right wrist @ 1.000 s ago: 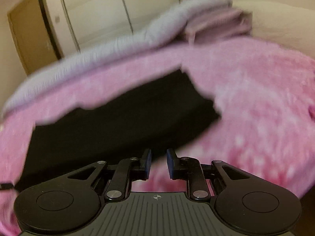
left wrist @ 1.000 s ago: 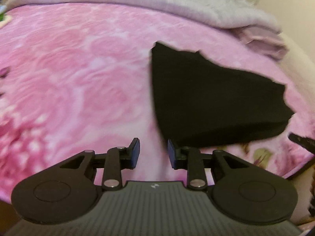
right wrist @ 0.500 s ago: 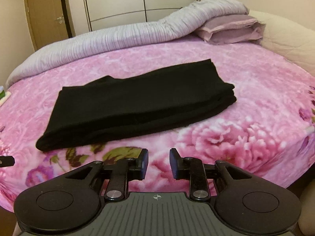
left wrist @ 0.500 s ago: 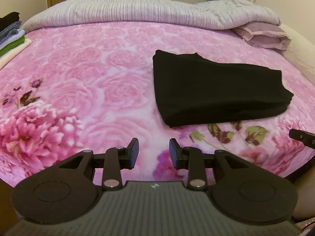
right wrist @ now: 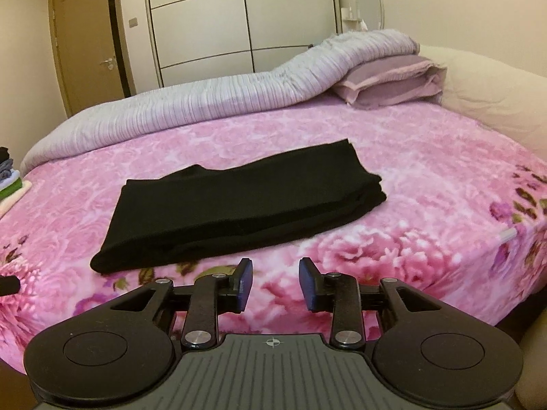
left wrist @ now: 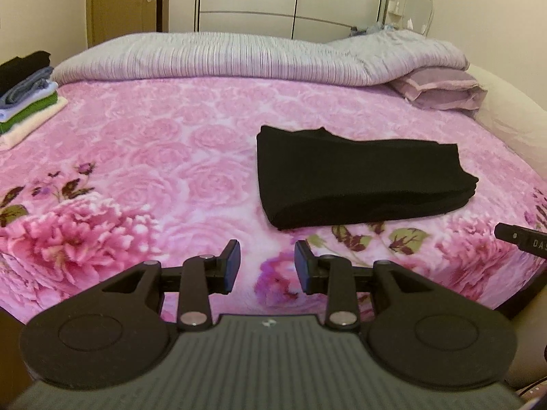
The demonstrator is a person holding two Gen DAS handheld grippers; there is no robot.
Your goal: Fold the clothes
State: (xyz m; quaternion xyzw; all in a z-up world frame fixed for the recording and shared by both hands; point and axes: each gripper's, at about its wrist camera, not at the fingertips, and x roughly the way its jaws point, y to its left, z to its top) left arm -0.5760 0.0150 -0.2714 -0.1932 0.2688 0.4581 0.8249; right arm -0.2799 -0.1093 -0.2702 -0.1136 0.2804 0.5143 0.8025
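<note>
A black garment (left wrist: 359, 174) (right wrist: 239, 205) lies folded into a long flat rectangle on the pink flowered bedspread (left wrist: 136, 157) (right wrist: 427, 171). My left gripper (left wrist: 267, 256) hovers over the near edge of the bed, short of the garment's left end, open with nothing between its fingers. My right gripper (right wrist: 276, 273) hangs in front of the garment's right half; its jaws are opening and hold nothing. The tip of the right gripper (left wrist: 519, 235) shows at the right edge of the left wrist view.
A stack of folded clothes (left wrist: 24, 99) (right wrist: 8, 184) sits at the bed's left side. A grey striped duvet (left wrist: 222, 54) and a mauve pillow (left wrist: 441, 89) lie along the far side. A wardrobe (right wrist: 239, 24) and a door (right wrist: 85, 51) stand behind.
Both grippers have pulled back and up from the black garment, which now lies folded and farther away. The right jaws have spread wider, the left slightly.
</note>
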